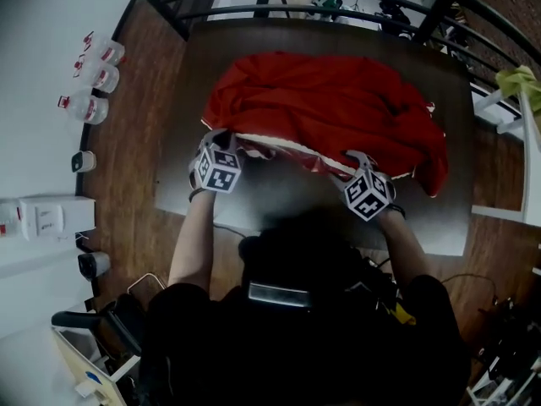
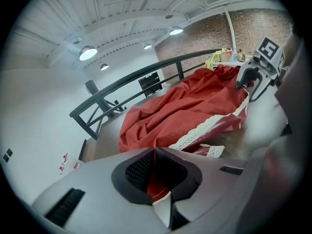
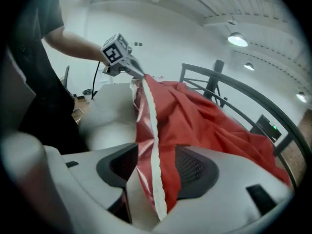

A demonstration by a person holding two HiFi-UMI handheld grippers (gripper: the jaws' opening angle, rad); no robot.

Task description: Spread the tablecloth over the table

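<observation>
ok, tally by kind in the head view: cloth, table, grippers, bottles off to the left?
tablecloth: 1
table: 1
grippers: 2 (left gripper, right gripper)
bottles: 3
total: 7

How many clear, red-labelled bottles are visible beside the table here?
3. They line up along the white wall at the head view's upper left: the far bottle, the middle bottle, the near bottle. Others may sit out of frame.
</observation>
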